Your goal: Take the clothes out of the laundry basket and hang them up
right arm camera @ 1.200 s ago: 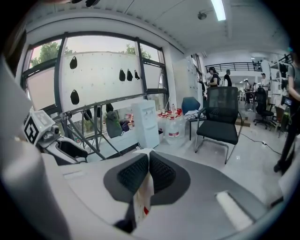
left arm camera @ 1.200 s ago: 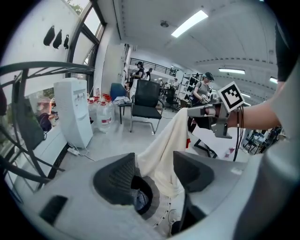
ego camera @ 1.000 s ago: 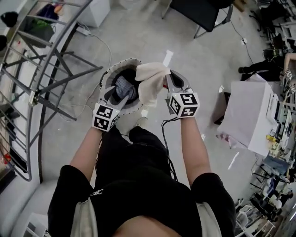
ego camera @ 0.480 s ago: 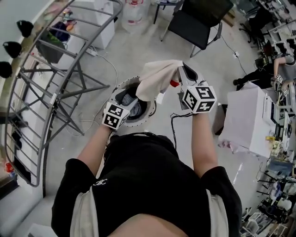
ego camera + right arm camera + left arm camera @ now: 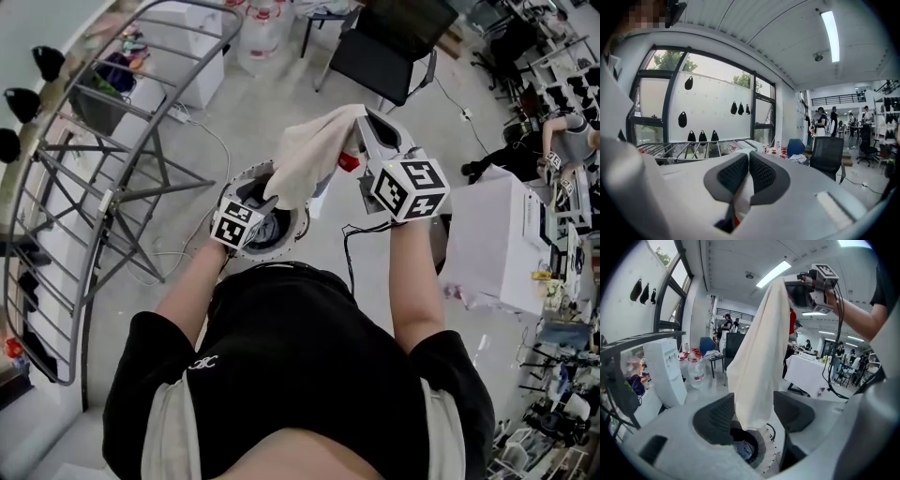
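Cream fabric, a soft cloth (image 5: 309, 155), hangs in a long drape from the right gripper (image 5: 364, 120). That gripper's jaws are pinched tight on the cloth's top edge, and the right gripper view shows the fabric squeezed between the two dark pads. The cloth's lower end dangles just above the round laundry basket (image 5: 302, 223), which stands on the floor directly in front of the person. More clothes lie inside the basket, among them a bluish-grey piece (image 5: 743, 451).

The left gripper (image 5: 265, 202) sits low, over the basket, with its jaws spread wide. The hem of the cloth hangs in the gap between them, but the pads do not press on it.

The likeliest trouble is the hold itself. Only a small pinch of one edge is gripped, so the weight of the cloth could pull it free and drop it into the basket or onto the floor. A tug from the left gripper on the hem could do the same. The trailing end could also catch on the basket rim, or on the bars of the metal drying rack (image 5: 112, 187) at the person's left, on the way across.

The right arm reaches forward and up, its gripper close to level with the marker cube on top. The left arm stretches forward and down, its gripper tilted towards the basket.
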Tool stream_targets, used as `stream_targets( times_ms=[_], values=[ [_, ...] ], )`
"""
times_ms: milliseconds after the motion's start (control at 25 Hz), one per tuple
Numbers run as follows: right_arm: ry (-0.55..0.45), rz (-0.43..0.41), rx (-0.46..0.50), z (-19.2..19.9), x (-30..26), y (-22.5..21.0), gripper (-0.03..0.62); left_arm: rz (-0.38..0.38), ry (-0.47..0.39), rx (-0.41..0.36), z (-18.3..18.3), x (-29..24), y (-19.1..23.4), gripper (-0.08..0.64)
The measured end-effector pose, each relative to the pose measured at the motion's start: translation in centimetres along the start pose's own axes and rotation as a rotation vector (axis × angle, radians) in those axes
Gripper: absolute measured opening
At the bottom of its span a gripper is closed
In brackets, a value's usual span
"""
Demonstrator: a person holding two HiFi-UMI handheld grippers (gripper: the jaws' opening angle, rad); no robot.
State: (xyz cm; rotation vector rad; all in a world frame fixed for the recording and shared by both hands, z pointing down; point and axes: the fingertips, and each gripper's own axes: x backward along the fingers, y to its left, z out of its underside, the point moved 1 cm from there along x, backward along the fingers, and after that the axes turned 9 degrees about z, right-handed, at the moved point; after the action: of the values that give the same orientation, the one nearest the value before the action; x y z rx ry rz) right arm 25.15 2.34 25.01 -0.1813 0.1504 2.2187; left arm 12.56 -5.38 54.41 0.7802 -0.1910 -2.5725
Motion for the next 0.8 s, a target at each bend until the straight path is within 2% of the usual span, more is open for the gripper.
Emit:
stream_targets(
  times_ms=[200, 320, 360, 480, 640, 800],
  values=[
    [-0.012, -0.013, -0.004, -1.3, 1.2, 0.6, 0.017, 0.104, 0.057, -0.012, 2.1, -3.4, -2.1, 0.276],
    [-0.014, -0.012, 0.008, -1.7, 1.8, 0.1, 0.017, 0.123, 0.126, -0.039, 3.9, -5.8, -3.4, 0.273],
    [-0.013, -0.01, 0.009, -1.8, 2.1, -0.1, 0.017, 0.118, 0.146, -0.044, 4.4, -6.3, -3.7, 0.242],
    [-0.014, -0.003, 0.026, -2.0, 3.2, -0.8, 0.017, 0.07, 0.168, -0.057, 5.3, -6.7, -4.3, 0.012],
    [-0.004, 0.009, 0.075, -2.1, 4.5, -2.9, 0.017, 0.037, 0.142, -0.014, 4.6, -5.0, -3.8, 0.012],
    [0.011, 0.024, 0.098, -1.5, 4.8, -5.3, 0.017, -0.05, 0.098, 0.009, 3.5, -1.1, -0.8, 0.012]
  ],
)
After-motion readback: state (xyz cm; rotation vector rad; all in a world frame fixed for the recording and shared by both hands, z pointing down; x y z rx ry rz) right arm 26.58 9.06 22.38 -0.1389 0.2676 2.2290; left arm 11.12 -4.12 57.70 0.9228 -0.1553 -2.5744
